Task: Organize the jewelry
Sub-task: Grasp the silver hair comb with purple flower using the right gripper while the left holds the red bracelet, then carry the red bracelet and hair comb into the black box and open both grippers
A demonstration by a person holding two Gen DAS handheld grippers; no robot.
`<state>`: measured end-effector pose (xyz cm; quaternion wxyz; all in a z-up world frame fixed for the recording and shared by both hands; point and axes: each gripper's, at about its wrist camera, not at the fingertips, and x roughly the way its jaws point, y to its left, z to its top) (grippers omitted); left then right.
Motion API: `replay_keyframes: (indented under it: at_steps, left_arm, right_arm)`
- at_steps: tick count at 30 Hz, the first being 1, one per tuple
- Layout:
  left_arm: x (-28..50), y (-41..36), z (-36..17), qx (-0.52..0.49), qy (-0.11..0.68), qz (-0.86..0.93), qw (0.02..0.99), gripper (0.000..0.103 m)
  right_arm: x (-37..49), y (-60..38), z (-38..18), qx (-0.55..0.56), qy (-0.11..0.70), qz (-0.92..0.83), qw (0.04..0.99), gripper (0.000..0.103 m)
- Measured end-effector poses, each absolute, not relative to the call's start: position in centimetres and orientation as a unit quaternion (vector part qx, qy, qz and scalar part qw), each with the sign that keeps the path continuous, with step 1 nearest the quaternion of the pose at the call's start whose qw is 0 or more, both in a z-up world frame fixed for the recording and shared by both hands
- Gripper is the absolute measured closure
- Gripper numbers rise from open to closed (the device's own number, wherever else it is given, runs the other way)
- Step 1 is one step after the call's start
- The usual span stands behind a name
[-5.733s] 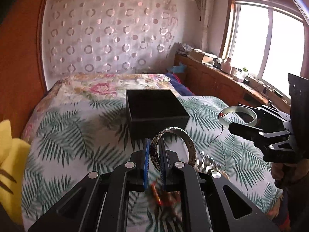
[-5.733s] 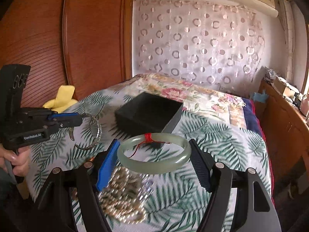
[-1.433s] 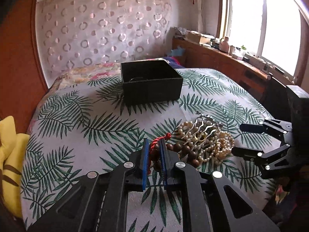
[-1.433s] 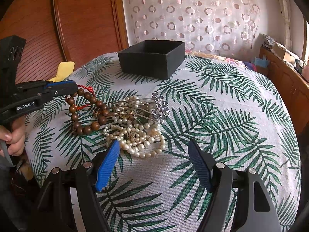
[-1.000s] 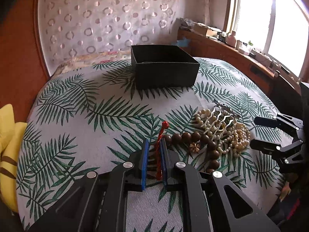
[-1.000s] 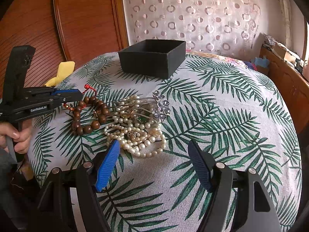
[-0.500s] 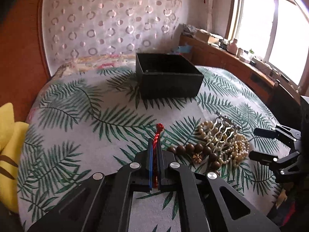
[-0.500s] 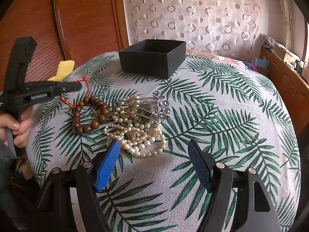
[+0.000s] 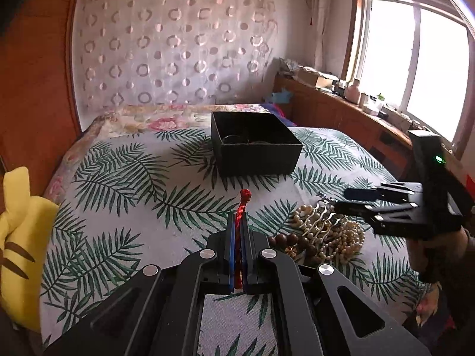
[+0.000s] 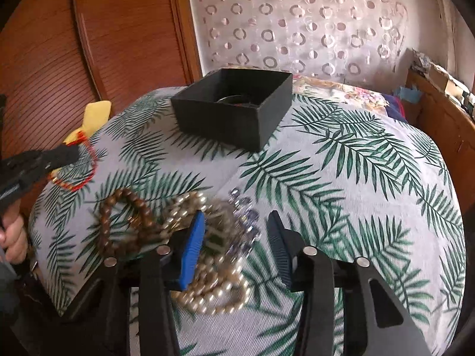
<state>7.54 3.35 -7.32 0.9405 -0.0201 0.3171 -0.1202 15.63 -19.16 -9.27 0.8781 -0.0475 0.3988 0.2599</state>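
Observation:
My left gripper [image 9: 237,222] is shut on a red cord bracelet [image 9: 239,213] and holds it lifted off the bed; from the right wrist view the red loop [image 10: 81,169] hangs from it at far left. My right gripper [image 10: 236,222] is open, its fingers straddling a silver hair comb [image 10: 243,219] on the jewelry pile. A brown wooden bead bracelet [image 10: 121,222] and pearl strands [image 10: 216,293] lie in the pile. The open black box [image 10: 234,115] stands farther back with bangles inside [image 9: 252,140].
The bed has a palm-leaf cover [image 10: 356,178]. A yellow plush [image 9: 20,234] lies at the left edge. A wooden headboard [image 10: 89,44] is on the left, a wooden cabinet [image 9: 341,112] under the window on the right.
My left gripper has lifted the red cord bracelet clear of the bead bracelet. My right gripper has moved forward and down over the pile, around the hair comb.

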Motion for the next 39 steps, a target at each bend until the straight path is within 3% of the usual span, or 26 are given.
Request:
replay_keyframes:
  at_steps: [4, 10, 14, 39]
  left_arm:
    - [7.5, 3.4, -7.5, -0.022, 0.317, -0.124, 0.940, 0.101]
    - [7.9, 3.2, -7.9, -0.025, 0.322, -0.132, 0.937, 0.101]
    - [8.4, 3.3, -8.0, -0.026, 0.325, -0.137, 0.935, 0.101]
    - [14.5, 1.5, -4.6, -0.016, 0.320, -0.153, 0.935, 0.101]
  right_arm:
    - [16.9, -19.1, -9.9, -0.045, 0.412, 0.254, 0.874, 0.064]
    - [17.6, -19.1, -10.4, -0.021, 0.426, 0.262, 0.866, 0.064]
    - [17.7, -19.1, -10.4, -0.004, 0.433, 0.278, 0.857, 0.075]
    - [19.4, -20.4, -5.2, -0.078, 0.376, 0.272, 0.883, 0.080]
